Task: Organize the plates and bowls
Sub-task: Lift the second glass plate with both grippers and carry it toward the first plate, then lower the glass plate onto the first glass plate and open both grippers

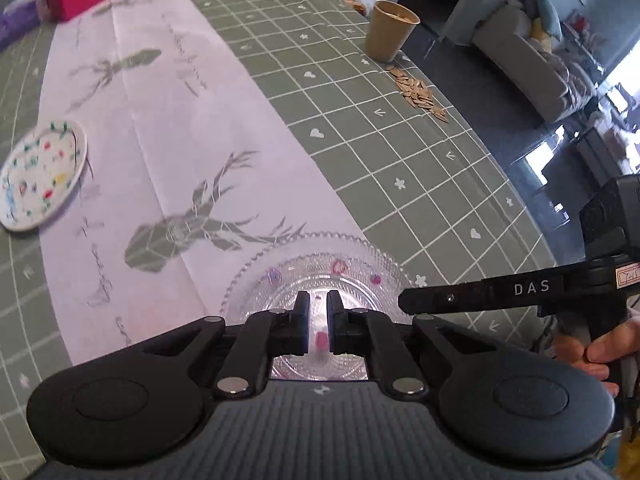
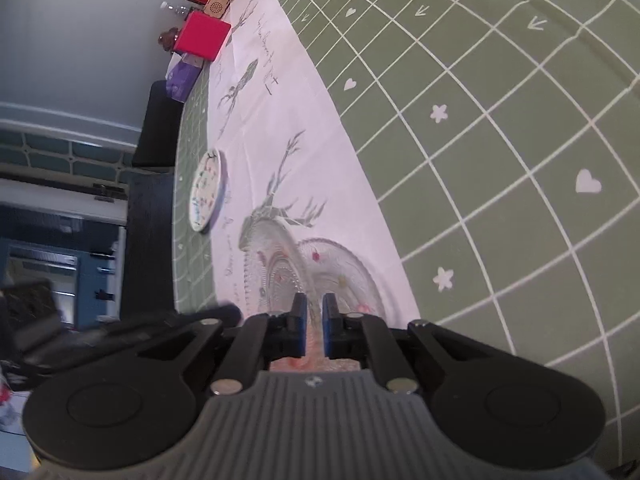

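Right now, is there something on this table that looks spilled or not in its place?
Yes. A small heap of seeds lies loose on the green tablecloth, just beside the tan paper cup, near the table edge. It looks spilled from the cup, which stands upright.

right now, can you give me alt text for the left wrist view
The left gripper is nearly shut over a clear glass plate on a white table runner, with the right gripper reaching in from the right. A patterned plate lies far left; a paper cup and scattered seeds sit behind.
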The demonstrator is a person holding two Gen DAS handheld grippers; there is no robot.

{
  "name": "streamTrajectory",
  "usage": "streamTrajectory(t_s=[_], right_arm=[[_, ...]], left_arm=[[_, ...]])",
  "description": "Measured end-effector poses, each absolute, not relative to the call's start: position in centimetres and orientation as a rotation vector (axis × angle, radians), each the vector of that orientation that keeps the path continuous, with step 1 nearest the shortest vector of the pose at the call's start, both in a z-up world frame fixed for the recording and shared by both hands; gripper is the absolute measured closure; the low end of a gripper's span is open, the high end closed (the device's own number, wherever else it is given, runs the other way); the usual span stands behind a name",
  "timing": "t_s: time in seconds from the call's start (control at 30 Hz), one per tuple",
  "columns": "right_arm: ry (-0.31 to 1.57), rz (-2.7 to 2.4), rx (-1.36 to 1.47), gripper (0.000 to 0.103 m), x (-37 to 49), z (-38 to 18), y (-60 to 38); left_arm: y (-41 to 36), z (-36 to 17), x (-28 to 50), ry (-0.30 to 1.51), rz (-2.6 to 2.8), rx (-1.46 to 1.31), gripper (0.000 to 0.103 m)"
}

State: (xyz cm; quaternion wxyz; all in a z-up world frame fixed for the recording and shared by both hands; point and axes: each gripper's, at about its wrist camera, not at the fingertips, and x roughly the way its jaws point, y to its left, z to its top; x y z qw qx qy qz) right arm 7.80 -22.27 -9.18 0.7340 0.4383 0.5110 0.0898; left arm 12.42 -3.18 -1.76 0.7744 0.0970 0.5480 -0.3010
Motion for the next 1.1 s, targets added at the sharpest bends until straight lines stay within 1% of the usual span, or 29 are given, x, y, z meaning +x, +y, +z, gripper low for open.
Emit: streamTrajectory(t_s=[0.1,0.27,0.37,0.4,0.53,0.77,0.83,0.9,1.1], right_arm=[[1.142,0.182,0.993,0.100,7.6,-9.9,-22.6],[1.138,0.175,0.959,0.101,6.9,-9.7,-23.0],[1.171,0.174,0.906,0.101,6.9,-10.0,-22.5],[1.181,0.173,0.888,0.102,6.8,-10.1,-22.3],[1.169,0.184,0.803,0.101,7.0,-9.6,-21.2],[1.166,0.165,0.551,0.099,7.6,-7.9,-19.0],[1.154,0.161,0.479,0.098,7.4,-7.5,-18.2],[1.150,0.166,0.422,0.097,7.3,-7.2,-17.7],[1.138,0.161,0.443,0.097,6.6,-8.1,-18.0]], left_arm=[[-3.6,-1.6,12.5,1.205,-0.637,0.198,0.094],[-2.5,-1.5,12.4,1.160,-0.500,0.199,0.092],[-2.0,-1.2,12.2,1.123,-0.434,0.234,0.092],[-2.0,-1.0,12.0,1.102,-0.416,0.266,0.088],[-2.0,-0.1,11.0,1.027,-0.349,0.345,0.083],[0.7,1.0,9.2,0.939,-0.186,0.228,0.079],[1.6,1.1,8.3,0.896,-0.183,0.189,0.073],[1.9,0.9,7.7,0.891,-0.168,0.208,0.072],[3.5,0.0,7.4,0.902,-0.158,0.197,0.072]])
